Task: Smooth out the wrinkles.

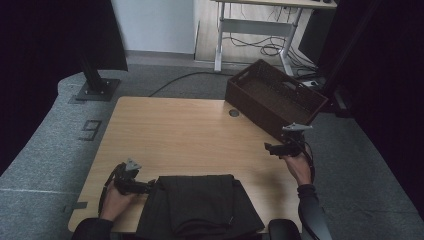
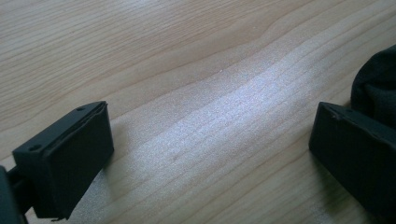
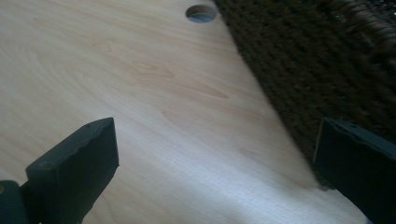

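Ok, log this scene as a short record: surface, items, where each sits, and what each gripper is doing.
surface: wooden table
cloth: dark, folded, at the near edge, middle
basket: dark woven, far right corner, looks empty
hole: round, in the tabletop beside the basket
left gripper: jaws open, low over the table at the cloth's left edge, holding nothing
right gripper: jaws open, over bare wood beside the basket's near wall, holding nothing

A light wooden surface (image 1: 180, 135) fills the frame's centre. A folded black cloth (image 1: 200, 205) lies at its bottom edge; a brown basket (image 1: 272, 97) sits upper right.
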